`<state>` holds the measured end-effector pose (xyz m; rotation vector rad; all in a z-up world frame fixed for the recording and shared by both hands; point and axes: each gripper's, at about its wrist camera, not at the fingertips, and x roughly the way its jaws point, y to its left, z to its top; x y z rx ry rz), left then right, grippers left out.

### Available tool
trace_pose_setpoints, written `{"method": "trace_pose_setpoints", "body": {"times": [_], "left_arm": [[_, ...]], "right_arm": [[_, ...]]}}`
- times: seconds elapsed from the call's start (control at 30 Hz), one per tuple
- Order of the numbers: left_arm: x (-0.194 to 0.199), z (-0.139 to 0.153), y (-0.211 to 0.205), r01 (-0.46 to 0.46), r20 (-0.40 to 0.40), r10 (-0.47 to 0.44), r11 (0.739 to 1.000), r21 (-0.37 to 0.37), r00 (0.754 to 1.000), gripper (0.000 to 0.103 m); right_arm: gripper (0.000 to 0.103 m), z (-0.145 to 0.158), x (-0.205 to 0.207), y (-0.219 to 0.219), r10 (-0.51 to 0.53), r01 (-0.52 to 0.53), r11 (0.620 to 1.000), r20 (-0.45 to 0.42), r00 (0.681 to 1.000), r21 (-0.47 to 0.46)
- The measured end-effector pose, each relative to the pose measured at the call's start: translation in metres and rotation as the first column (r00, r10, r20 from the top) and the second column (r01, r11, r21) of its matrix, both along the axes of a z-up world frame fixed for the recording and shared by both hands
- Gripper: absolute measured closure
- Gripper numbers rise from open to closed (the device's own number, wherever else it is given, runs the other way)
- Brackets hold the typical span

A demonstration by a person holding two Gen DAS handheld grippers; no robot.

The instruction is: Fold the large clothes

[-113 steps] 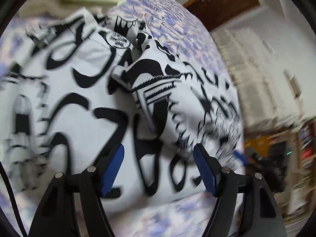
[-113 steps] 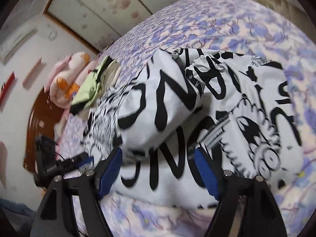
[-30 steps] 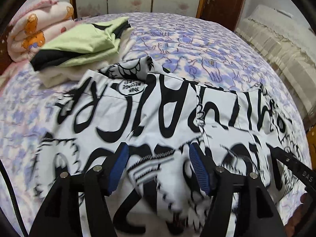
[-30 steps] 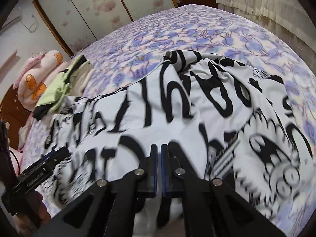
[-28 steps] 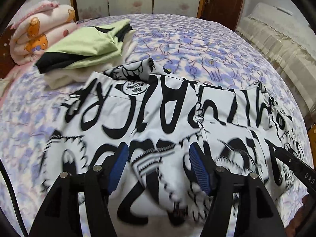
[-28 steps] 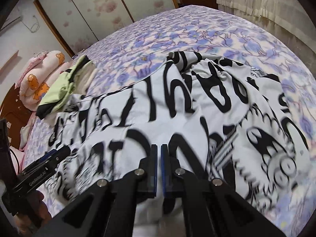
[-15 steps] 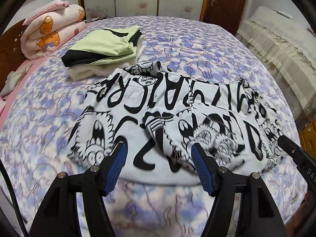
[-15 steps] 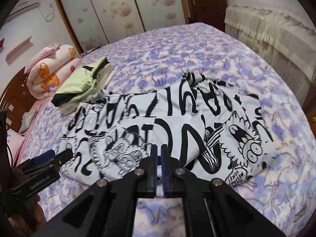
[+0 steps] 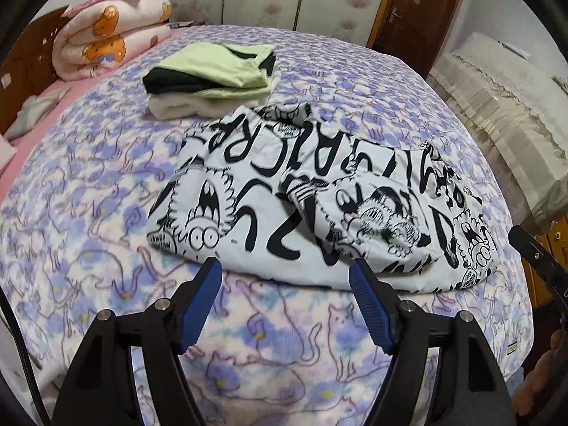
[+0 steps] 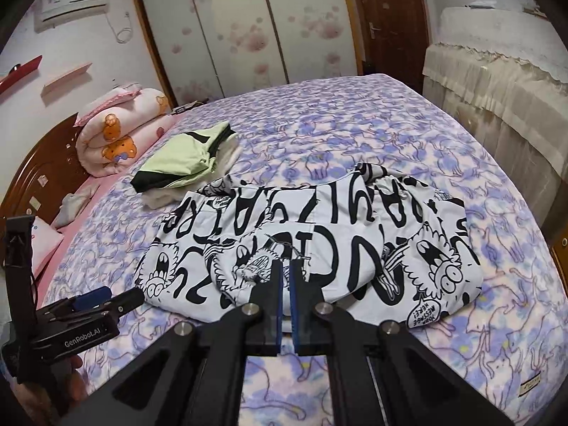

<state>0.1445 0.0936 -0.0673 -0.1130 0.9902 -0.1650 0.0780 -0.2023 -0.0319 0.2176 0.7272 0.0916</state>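
Note:
A white garment with black cartoon print (image 9: 316,198) lies folded and rumpled on the purple flowered bed (image 9: 106,213); it also shows in the right wrist view (image 10: 312,245). My left gripper (image 9: 285,269) is open and empty, held above the bed just short of the garment's near edge. My right gripper (image 10: 285,271) is shut with nothing between its pads, held over the garment's near edge. The left gripper also shows at the lower left of the right wrist view (image 10: 103,298).
A folded stack of green, black and cream clothes (image 9: 213,74) lies behind the garment. A rolled pink bear quilt (image 9: 110,42) sits at the wooden headboard (image 10: 42,163). A covered cabinet (image 10: 497,88) stands right of the bed. A door (image 9: 419,10) is behind.
Both grippers have pulled back and up from the garment. The left one let go of the cloth and stays open; the right one stays shut. The garment now lies still on the bed.

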Motion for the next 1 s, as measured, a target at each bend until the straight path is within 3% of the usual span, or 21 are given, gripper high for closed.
{"method": "trace_pose_setpoints", "body": {"times": [0.33, 0.67, 0.87, 1.0], "left_arm": [[0.002, -0.064, 0.033, -0.065, -0.07, 0.053, 0.982, -0.178, 0.996, 0.03], [0.051, -0.136, 0.044, -0.137, -0.073, 0.121, 0.952, -0.274, 0.99, 0.03], [0.089, -0.158, 0.05, -0.183, -0.066, 0.171, 0.92, -0.347, 0.983, 0.027], [0.106, -0.16, 0.047, -0.183, -0.035, 0.182, 0.926, -0.331, 0.983, 0.027]], "right_arm": [[0.098, -0.036, 0.009, 0.016, 0.03, -0.03, 1.0, 0.0, 1.0, -0.005], [0.095, -0.068, 0.039, 0.021, 0.031, -0.031, 1.0, -0.053, 0.998, -0.005], [0.095, -0.087, 0.066, 0.028, 0.038, -0.04, 0.999, -0.068, 0.997, -0.028], [0.095, -0.093, 0.089, 0.033, 0.042, -0.045, 0.997, -0.054, 0.998, -0.061]]}}
